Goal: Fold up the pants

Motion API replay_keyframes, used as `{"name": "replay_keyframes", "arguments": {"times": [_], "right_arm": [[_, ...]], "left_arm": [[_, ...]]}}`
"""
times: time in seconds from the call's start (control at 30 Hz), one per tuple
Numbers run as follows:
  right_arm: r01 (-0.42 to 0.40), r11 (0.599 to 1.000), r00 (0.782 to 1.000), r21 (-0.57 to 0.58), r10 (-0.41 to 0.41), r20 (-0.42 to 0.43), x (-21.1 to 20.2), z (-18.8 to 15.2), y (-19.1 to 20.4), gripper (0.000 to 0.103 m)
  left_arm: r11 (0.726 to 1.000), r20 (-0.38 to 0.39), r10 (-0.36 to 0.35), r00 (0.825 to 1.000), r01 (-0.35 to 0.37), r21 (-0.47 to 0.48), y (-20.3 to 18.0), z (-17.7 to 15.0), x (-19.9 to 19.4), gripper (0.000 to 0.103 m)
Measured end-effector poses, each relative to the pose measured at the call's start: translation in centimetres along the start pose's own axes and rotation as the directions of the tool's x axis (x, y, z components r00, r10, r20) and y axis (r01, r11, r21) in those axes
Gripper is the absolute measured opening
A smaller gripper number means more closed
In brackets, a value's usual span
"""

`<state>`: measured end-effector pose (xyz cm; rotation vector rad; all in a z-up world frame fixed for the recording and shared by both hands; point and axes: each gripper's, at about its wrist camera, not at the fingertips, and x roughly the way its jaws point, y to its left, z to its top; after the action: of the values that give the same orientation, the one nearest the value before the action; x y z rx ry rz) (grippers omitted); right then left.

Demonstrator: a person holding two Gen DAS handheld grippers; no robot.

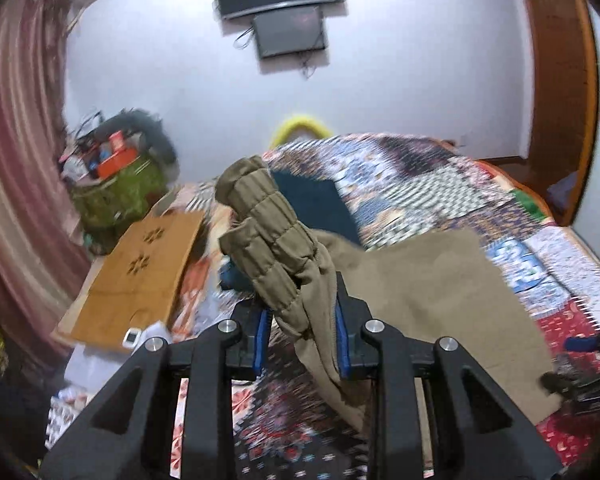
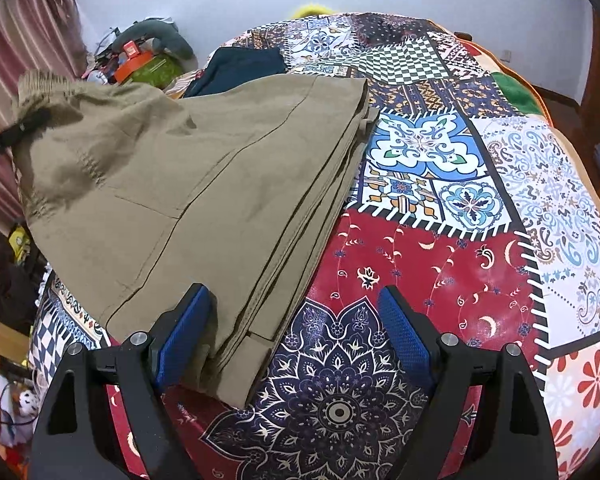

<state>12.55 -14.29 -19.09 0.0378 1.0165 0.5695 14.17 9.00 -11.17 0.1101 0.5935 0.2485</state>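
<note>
Khaki cloth fills the left gripper (image 1: 300, 336): its blue pads are clenched on the elastic waistband of the pants (image 2: 172, 184), which rises bunched toward 12 o'clock in the left wrist view while the rest of the fabric trails down to the bed at 3 o'clock. In the right wrist view the right gripper (image 2: 296, 344) stands released, jaws wide; its left pad touches the hem end of the pants at 9 o'clock, the right pad hangs over bare quilt. The pant legs lie stacked flat, their long folded edge running from 6 toward 12 o'clock, the waistband end lifted at 10 o'clock. The patchwork quilt (image 2: 440, 264) lies uncovered from 1 through 5 o'clock, out to the bed's rim. Beyond the pants, at 12 o'clock, sits a dark blue folded garment (image 2: 240, 68). Farther off at 11 o'clock, a green basket (image 1: 112, 196) holds an orange box (image 1: 116, 160) and jumbled clutter, beside a striped curtain (image 1: 16, 152).
</note>
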Motion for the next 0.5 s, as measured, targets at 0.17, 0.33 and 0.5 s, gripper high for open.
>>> {"name": "replay_keyframes", "arguments": {"times": [0.17,0.33,0.5], "right_arm": [[-0.010,1.000,1.000,0.011,0.010,0.001,0.2,0.0,-0.2,0.084],[-0.008,1.000,1.000,0.010,0.008,0.005,0.2,0.1,-0.3,0.084],[-0.012,1.000,1.000,0.019,0.011,0.006,0.2,0.0,-0.5,0.084]], "left_arm": [[0.990,0.029,-0.138,0.990,0.137,0.038,-2.3,1.7,-1.6,0.025],[0.960,0.001,-0.275,0.961,0.275,0.056,-5.2,2.6,-2.1,0.023],[0.921,-0.053,-0.383,0.922,0.386,0.049,-7.1,2.6,-1.7,0.022]]}}
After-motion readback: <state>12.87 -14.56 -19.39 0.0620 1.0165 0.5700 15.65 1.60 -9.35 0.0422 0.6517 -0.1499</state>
